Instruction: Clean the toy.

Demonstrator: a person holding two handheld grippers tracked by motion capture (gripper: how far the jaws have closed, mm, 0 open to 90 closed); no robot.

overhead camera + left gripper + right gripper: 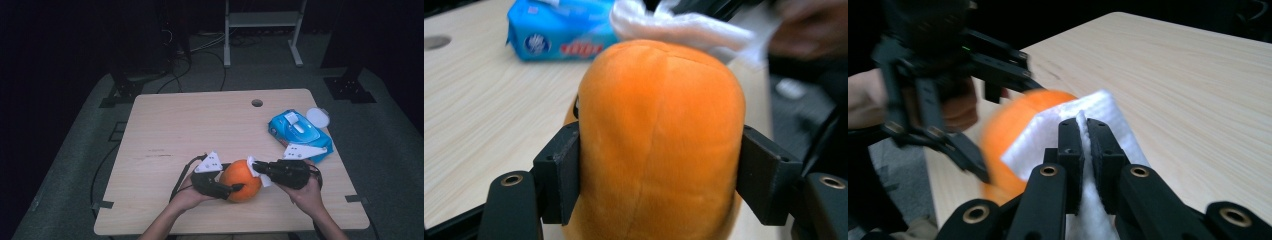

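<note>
An orange plush ball is held just above the table's near edge. My left gripper is shut on the orange plush ball, one jaw pressed into each side. My right gripper is shut on a white wet wipe, pinched flat between its jaws. The white wipe lies against the ball's right upper side. In the left gripper view the wipe drapes over the ball's far top. In the right gripper view the ball is blurred behind the wipe, with the left gripper around it.
A blue pack of wet wipes lies at the table's right side with its round white lid flipped open. A small round hole sits near the table's far edge. A white shelf frame stands on the floor beyond.
</note>
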